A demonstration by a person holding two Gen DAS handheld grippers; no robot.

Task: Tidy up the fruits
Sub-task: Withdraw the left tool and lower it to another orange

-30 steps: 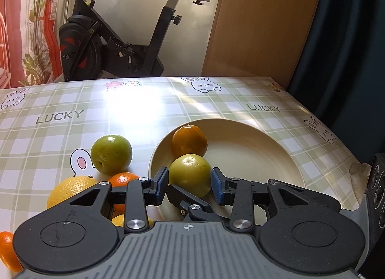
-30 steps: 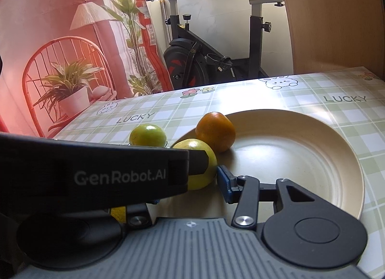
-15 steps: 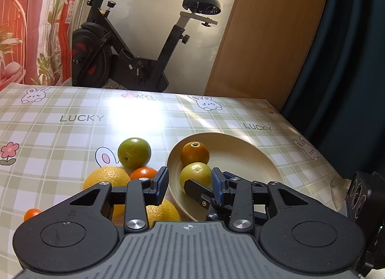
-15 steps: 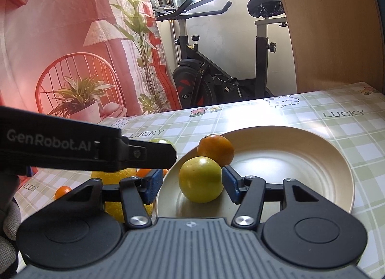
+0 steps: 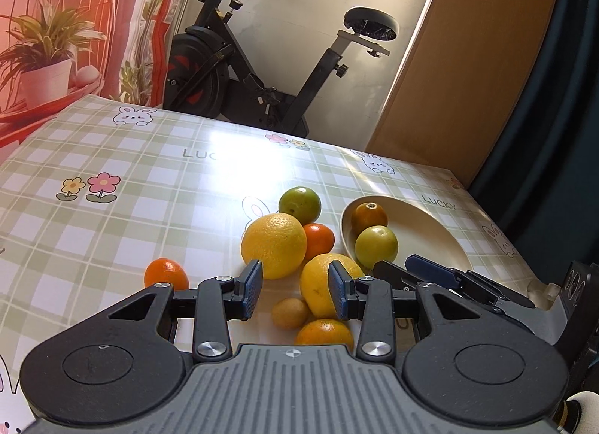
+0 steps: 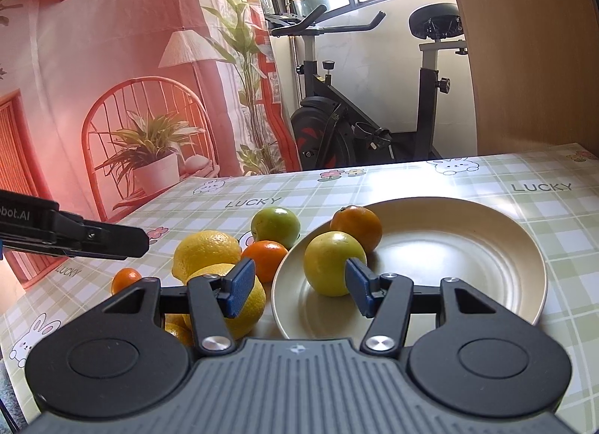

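Note:
A beige plate (image 5: 430,235) (image 6: 468,246) holds a yellow-green fruit (image 5: 375,246) (image 6: 331,261) and a dark orange (image 5: 370,217) (image 6: 357,222). Left of it on the table lie two large yellow citrus fruits (image 5: 273,245) (image 5: 322,282), a green fruit (image 5: 299,205) (image 6: 275,226), a tangerine (image 5: 318,241) (image 6: 265,254), a small orange (image 5: 166,273) (image 6: 126,279), a small yellow fruit (image 5: 290,312) and another orange (image 5: 324,333). My left gripper (image 5: 294,288) is open and empty above the pile. My right gripper (image 6: 297,286) is open and empty at the plate's near rim.
The table has a green checked cloth (image 5: 149,187) with its right edge near the plate. An exercise bike (image 5: 262,70) and a wooden panel (image 5: 468,59) stand behind the table. A red backdrop with a plant (image 6: 149,149) is at the left.
Both grippers have drawn back and up from the plate. The left gripper has swung left over the loose fruit. The yellow-green fruit stays on the plate.

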